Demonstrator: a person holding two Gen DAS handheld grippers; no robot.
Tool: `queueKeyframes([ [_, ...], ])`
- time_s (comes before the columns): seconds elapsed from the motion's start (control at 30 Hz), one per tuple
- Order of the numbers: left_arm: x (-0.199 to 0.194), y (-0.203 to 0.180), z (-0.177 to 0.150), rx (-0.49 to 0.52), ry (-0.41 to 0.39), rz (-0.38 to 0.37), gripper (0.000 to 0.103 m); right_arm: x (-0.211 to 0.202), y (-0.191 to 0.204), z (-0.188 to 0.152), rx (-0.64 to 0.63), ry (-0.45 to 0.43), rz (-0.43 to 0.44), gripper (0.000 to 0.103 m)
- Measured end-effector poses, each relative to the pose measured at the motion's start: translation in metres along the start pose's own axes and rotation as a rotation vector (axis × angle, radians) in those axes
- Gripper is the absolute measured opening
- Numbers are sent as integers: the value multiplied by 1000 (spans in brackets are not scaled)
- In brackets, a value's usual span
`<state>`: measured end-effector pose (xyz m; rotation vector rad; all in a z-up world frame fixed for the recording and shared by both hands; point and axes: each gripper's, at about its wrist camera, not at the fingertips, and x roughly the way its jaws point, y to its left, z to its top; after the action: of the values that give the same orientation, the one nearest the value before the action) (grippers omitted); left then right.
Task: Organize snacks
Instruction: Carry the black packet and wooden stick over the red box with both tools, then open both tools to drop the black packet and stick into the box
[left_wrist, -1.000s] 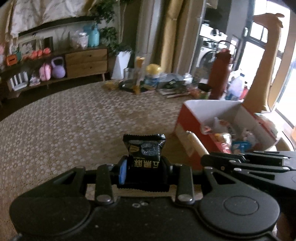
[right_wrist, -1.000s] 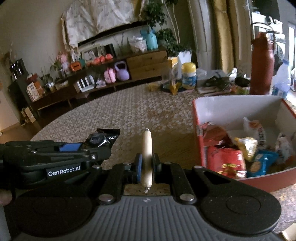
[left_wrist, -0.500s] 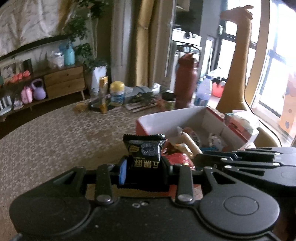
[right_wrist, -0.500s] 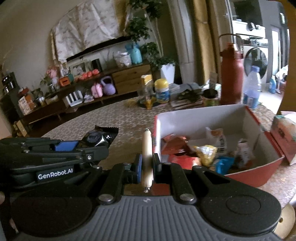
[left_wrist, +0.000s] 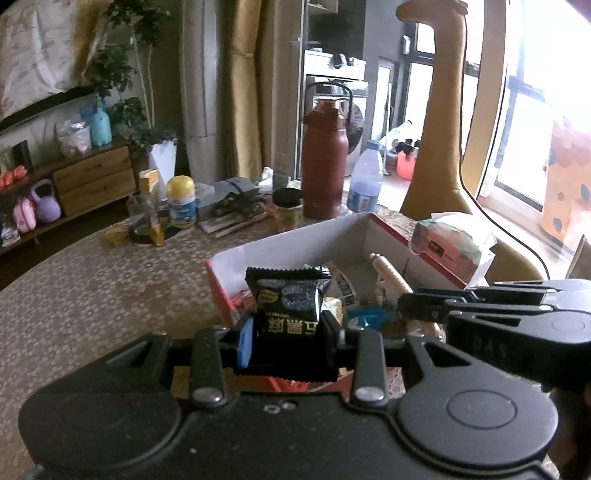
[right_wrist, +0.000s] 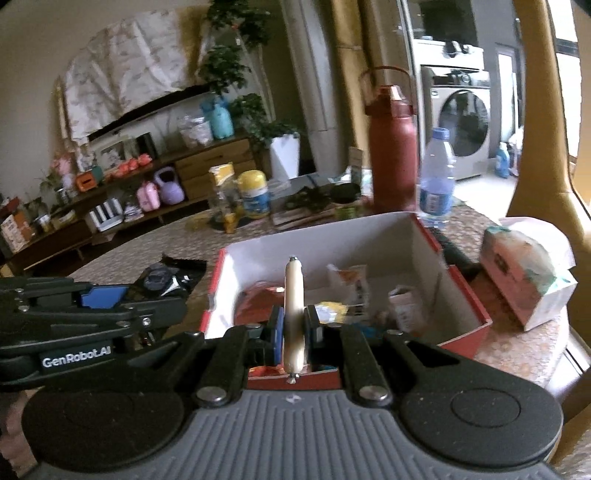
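Two grippers, one snack each. Left gripper (left_wrist: 288, 338) pinches one black snack packet (left_wrist: 287, 302) between its pads, upright, top edge sticking up past the fingertips. Right gripper (right_wrist: 293, 332) is pressed together on one sausage stick (right_wrist: 294, 314), held upright, both ends poking out above and below the fingers.

One red box with white inside (right_wrist: 332, 240) sits directly ahead of and below both grippers, open, with several loose snack packs inside; blurred, exact count can't tell. Both held snacks are over its near wall. In the left view the right gripper shows just to the right.

Beyond the box: one dark red flask (left_wrist: 324, 158), one water bottle (right_wrist: 436, 177), one yellow-lidded jar (left_wrist: 181, 201). One tissue pack (right_wrist: 524, 277) lies right of the box.
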<state>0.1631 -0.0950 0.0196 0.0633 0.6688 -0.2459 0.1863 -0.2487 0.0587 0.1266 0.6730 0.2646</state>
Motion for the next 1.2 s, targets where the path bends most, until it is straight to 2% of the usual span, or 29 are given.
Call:
queueKeyframes([
  [0.27, 32, -14, 11, 18, 31, -12, 34, 20, -42, 7, 38, 16, -67, 11],
  [0.5, 77, -22, 15, 52, 78, -4, 34, 52, -65, 8, 61, 58, -95, 11],
  [0.97, 154, -24, 21, 78, 159, 3, 34, 109, -69, 1, 35, 165, -86, 11],
  [1.2, 177, -24, 18, 72, 207, -32, 34, 121, -70, -5, 29, 199, -89, 11],
])
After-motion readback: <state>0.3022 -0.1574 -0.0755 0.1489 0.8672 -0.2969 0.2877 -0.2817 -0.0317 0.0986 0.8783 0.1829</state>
